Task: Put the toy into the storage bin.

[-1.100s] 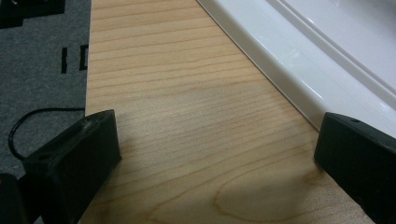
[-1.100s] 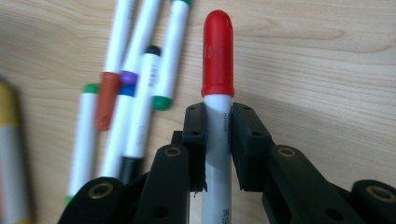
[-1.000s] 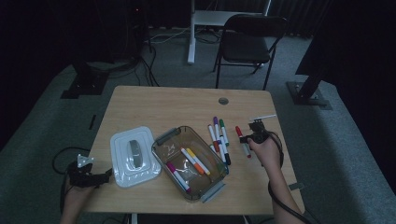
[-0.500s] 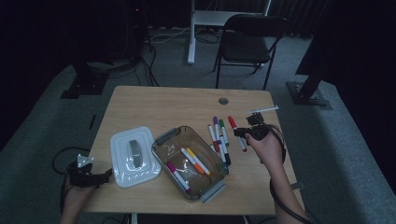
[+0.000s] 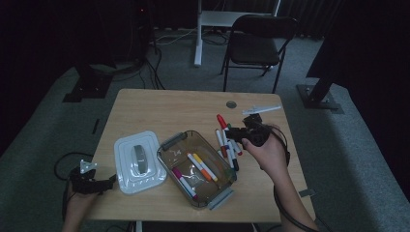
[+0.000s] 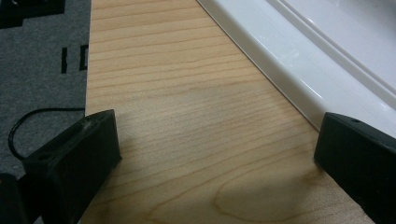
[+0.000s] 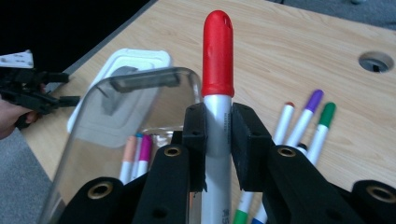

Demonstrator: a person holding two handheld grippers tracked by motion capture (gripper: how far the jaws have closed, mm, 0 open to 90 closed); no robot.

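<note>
The right gripper (image 7: 218,126) is clamped on a red marker (image 7: 217,56), held in the air just right of the tub (image 5: 170,145) — mid-transfer, I judge. Next: carry it over the tub and release. The left gripper (image 6: 215,154) rests left of the tub by the lid (image 6: 327,56), jaws apart.

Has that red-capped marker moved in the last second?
Yes. The right gripper has lifted the red-capped marker off the table, away from the loose markers and toward the clear box.
</note>
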